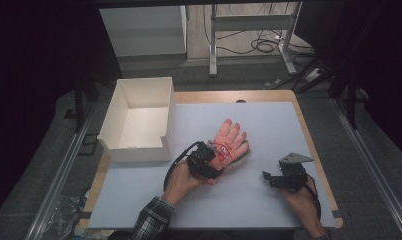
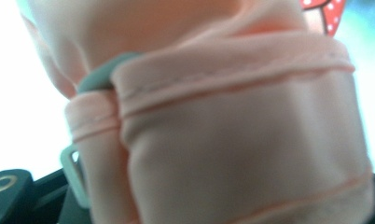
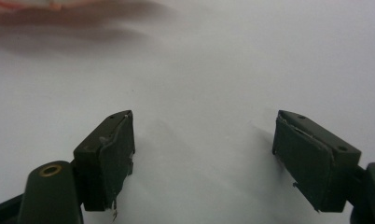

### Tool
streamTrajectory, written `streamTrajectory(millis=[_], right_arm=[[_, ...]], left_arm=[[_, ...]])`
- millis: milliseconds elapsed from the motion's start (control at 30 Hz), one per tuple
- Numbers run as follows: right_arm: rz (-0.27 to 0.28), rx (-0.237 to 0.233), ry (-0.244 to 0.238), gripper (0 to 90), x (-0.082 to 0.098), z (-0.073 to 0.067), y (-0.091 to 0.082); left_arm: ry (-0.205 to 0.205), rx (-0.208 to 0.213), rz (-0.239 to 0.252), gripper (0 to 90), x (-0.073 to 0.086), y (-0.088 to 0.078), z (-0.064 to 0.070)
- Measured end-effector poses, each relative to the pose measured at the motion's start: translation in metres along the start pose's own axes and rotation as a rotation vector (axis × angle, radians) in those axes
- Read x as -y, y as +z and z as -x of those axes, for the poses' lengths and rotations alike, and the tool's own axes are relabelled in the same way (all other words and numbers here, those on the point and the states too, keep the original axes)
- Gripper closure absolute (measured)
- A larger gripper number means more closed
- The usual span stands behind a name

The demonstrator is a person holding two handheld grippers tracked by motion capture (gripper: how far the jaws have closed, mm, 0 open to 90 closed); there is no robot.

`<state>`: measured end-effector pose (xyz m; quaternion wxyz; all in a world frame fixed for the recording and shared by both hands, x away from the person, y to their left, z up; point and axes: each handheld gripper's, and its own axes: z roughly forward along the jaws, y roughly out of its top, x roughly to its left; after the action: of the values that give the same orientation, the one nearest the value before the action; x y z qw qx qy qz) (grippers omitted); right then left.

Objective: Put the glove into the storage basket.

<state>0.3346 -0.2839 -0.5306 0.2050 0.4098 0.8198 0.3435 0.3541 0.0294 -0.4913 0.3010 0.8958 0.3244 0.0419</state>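
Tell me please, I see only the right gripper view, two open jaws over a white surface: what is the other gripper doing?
Observer: The left gripper is shut on the cuff of a pink glove.
Operator: How does the glove lie?
Observer: Flat on the white mat, fingers pointing away from the person.
Operator: Is any container near?
Observer: Yes, an open white box stands left of the glove; its inside looks bare.
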Motion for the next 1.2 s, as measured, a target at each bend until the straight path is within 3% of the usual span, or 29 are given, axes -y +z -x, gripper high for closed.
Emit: streamTrajectory(millis=[267, 833, 1200], right_arm=[[0.001, 0.000, 0.000, 21.2, 0.000, 0.000, 0.000], [-0.001, -0.001, 0.002, 21.2, 0.000, 0.000, 0.000], [0.002, -0.001, 0.002, 21.2, 0.000, 0.000, 0.000]], left_arm=[[-0.046, -0.028, 0.020, 45.5, -0.019, -0.013, -0.011], [-0.084, -0.089, 0.044, 45.1, -0.049, -0.039, -0.030], [-0.123, -0.105, 0.039, 44.7, -0.066, -0.061, -0.047]])
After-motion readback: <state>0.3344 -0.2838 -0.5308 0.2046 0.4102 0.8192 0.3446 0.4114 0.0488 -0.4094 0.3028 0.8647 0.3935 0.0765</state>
